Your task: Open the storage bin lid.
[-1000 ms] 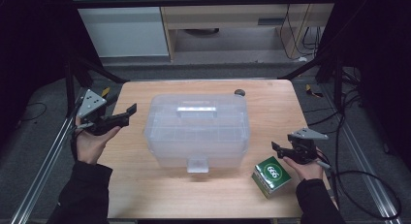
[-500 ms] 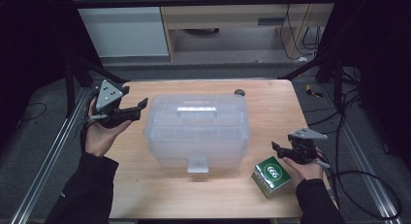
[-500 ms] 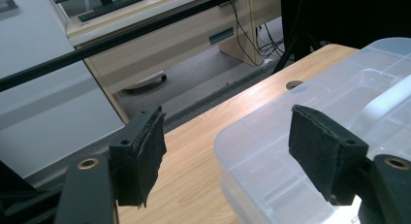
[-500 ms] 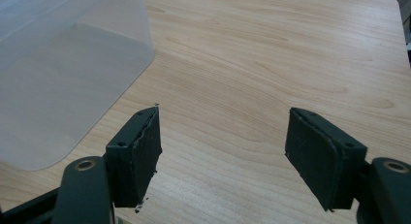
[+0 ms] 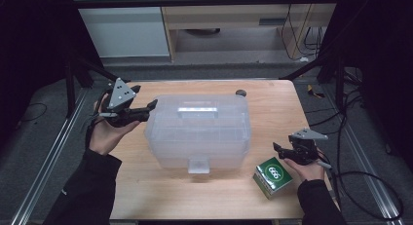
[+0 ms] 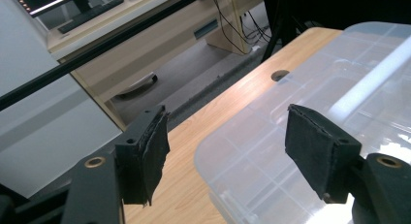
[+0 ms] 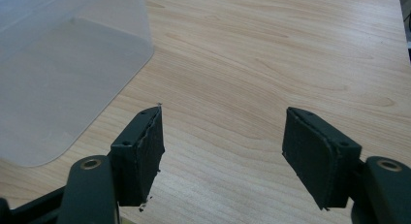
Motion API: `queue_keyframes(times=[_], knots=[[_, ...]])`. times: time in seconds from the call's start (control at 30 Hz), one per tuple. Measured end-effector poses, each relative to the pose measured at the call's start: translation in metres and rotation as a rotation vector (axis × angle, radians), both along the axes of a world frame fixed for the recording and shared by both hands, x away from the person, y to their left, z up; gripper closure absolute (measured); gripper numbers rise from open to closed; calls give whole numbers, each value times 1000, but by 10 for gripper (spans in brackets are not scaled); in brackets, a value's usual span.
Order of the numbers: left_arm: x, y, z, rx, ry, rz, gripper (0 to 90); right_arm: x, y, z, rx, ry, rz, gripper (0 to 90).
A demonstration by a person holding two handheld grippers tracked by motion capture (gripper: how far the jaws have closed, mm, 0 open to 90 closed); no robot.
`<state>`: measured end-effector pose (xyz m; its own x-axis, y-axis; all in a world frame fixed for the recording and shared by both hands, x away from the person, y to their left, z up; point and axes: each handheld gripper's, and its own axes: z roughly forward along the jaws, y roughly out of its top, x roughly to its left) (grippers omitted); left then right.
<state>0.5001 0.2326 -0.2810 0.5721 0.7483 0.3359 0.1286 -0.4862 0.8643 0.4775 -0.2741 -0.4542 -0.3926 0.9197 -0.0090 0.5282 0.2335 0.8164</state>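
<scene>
Two grippers are out over the table (image 5: 272, 108), and both stand with their jaws apart, gripping nothing. On the left gripper (image 5: 151, 106) the jaws have just been closing a little, yet its own view still shows a broad gap, and in that gap sits the near corner of the clear plastic storage box (image 5: 197, 132); the pads do not press on it. From above, its tips are just at the box's upper edge at about nine o'clock, the hand (image 5: 104, 135) raised and tilted with the grey plate uppermost, the forearm coming up from seven o'clock.

On the right gripper (image 5: 278, 151) the jaws frame bare wood, with the box's wall off to the side and well apart from the pads. It rests low near the table's edge at about four o'clock, pointing towards the box. Just beside that hand, at five o'clock, lies a small green carton (image 5: 272, 176), untouched. The box itself sits lid-on at the table's centre.
</scene>
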Motion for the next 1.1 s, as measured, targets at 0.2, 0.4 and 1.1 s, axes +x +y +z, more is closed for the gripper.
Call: queue_keyframes(times=[0.2, 0.4, 1.1], knots=[[-1, -11, -4, 72, 4, -31, 315, 0, 0, 0, -1, 1, 0, 317], [-3, -20, -9, 139, 2, -59, 315, 0, 0, 0, -2, 1, -1, 323], [-5, -44, -19, 271, 29, -141, 318, 1, 0, 0, -13, 9, 1, 327]])
